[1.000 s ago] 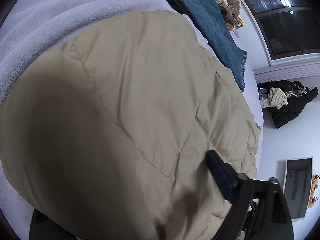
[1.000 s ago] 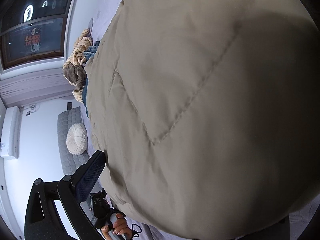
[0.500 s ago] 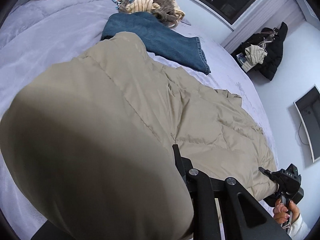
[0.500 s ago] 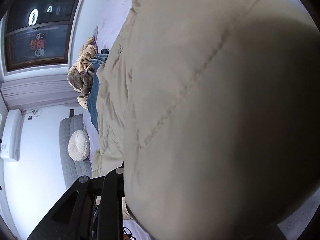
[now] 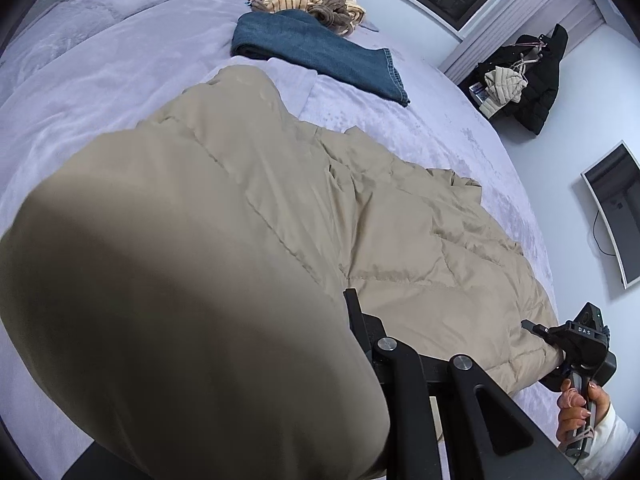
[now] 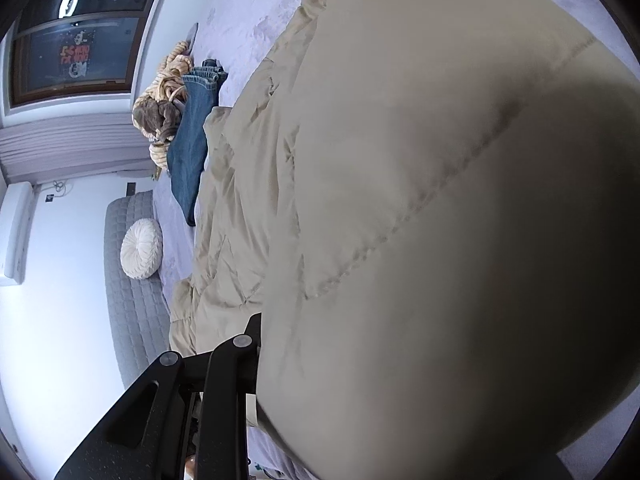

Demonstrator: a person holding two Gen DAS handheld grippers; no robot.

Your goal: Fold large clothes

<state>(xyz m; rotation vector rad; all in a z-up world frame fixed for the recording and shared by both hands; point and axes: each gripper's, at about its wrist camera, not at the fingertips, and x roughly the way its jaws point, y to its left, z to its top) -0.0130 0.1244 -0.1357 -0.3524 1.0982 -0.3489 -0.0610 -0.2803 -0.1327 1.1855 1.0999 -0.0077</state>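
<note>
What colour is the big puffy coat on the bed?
Beige, quilted coat; clearest in the left wrist view.

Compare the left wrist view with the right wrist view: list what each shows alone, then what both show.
Left wrist only: the right gripper at the coat's edge, the wall-mounted curved monitor, and the black jacket hanging by the curtain.
Right wrist only: the grey quilted headboard and the white wall unit.
Both: the beige quilted puffer coat, the folded blue jeans, the round cream pillow and the lilac bedspread.
</note>
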